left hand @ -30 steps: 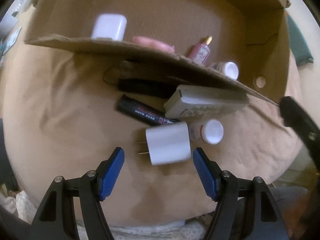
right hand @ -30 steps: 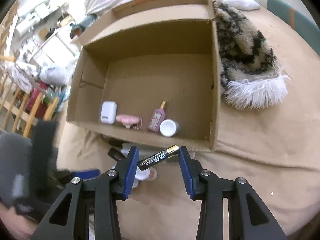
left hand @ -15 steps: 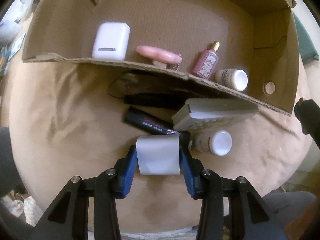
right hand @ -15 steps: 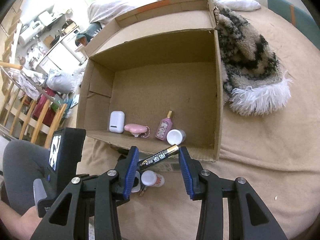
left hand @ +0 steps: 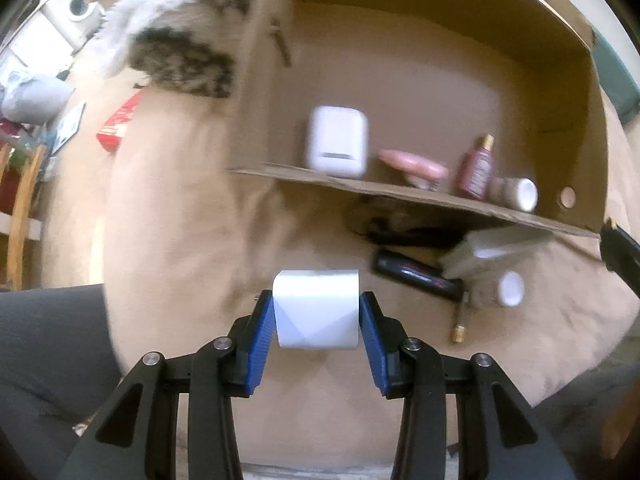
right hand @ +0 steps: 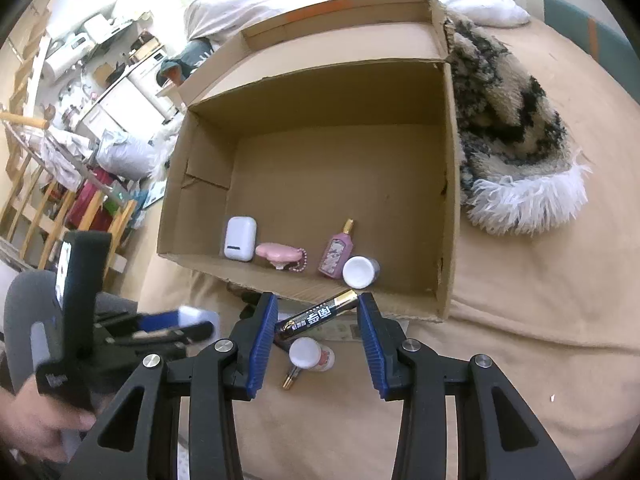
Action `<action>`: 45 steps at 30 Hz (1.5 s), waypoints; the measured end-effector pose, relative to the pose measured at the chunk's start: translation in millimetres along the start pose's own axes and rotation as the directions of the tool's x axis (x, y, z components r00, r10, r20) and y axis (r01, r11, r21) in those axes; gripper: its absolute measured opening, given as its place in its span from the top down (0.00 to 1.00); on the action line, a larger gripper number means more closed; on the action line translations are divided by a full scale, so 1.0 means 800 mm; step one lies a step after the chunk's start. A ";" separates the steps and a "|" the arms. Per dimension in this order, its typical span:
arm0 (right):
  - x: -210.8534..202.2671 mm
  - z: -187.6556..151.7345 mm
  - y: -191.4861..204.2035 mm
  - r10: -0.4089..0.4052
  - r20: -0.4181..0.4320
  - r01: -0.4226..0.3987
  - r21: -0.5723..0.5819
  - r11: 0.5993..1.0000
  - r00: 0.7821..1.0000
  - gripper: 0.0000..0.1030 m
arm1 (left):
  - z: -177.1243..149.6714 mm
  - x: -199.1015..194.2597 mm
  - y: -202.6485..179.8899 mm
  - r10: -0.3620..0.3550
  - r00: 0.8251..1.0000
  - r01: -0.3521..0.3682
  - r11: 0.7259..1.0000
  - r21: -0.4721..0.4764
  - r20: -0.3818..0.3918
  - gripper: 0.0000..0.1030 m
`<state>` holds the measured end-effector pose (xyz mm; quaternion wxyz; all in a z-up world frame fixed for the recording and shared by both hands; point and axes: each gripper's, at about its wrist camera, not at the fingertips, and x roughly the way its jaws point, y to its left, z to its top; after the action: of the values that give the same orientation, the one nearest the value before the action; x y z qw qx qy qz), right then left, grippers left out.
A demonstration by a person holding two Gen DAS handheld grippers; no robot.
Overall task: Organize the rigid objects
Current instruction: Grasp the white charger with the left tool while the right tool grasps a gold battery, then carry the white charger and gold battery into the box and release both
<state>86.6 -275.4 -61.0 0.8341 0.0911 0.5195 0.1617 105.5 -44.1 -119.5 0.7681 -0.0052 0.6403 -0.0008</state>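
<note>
From the left wrist we see our left gripper [left hand: 316, 316] clamped on a white charger block [left hand: 316, 312], the blue pads pressed to its two sides and the block held above the tan bedspread [left hand: 172, 216]. Ahead stands the cardboard box [left hand: 576, 92], and along its near wall sit a white earbud case [left hand: 338, 142], a pink trinket [left hand: 414, 162], a pink perfume bottle [left hand: 476, 166] and a small white-capped jar [left hand: 520, 194] — all blurred. Outside the box lie a black marker [left hand: 416, 274], a white remote [left hand: 496, 248] and a white-capped bottle [left hand: 506, 288].

From the right wrist, our right gripper [right hand: 316, 318] grips a black-and-gold battery [right hand: 318, 314] slantwise between its pads, just in front of the box's near wall [right hand: 280, 286]. Below it a white-capped bottle [right hand: 310, 354] lies on the bedspread, and a shaggy rug [right hand: 516, 136] lies against the box's right side.
</note>
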 end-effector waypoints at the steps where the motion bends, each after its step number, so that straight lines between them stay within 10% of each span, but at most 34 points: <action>1: 0.000 -0.001 0.001 -0.001 -0.001 0.001 -0.003 1.000 1.000 0.58 | 0.002 -0.002 0.007 0.005 1.000 -0.005 1.000 -0.009 0.005 0.63; 8: -0.014 -0.002 0.011 -0.015 0.056 0.017 -0.031 0.999 0.998 0.58 | -0.004 -0.059 0.056 0.035 0.991 -0.032 0.999 -0.022 0.127 0.63; 19: -0.036 0.030 0.019 -0.058 0.202 0.074 -0.072 0.995 0.978 0.58 | 0.045 -0.140 0.025 0.039 0.926 -0.058 0.997 0.040 0.375 0.63; 45: 0.064 0.077 0.001 -0.124 0.017 0.125 -0.053 0.991 0.992 0.58 | 0.104 -0.055 -0.044 -0.036 0.923 -0.058 0.971 0.231 0.382 0.63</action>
<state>162.4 -255.2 -76.1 0.8483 0.0371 0.5139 0.1224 179.6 -78.0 -60.6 0.8735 0.0905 0.4729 -0.0719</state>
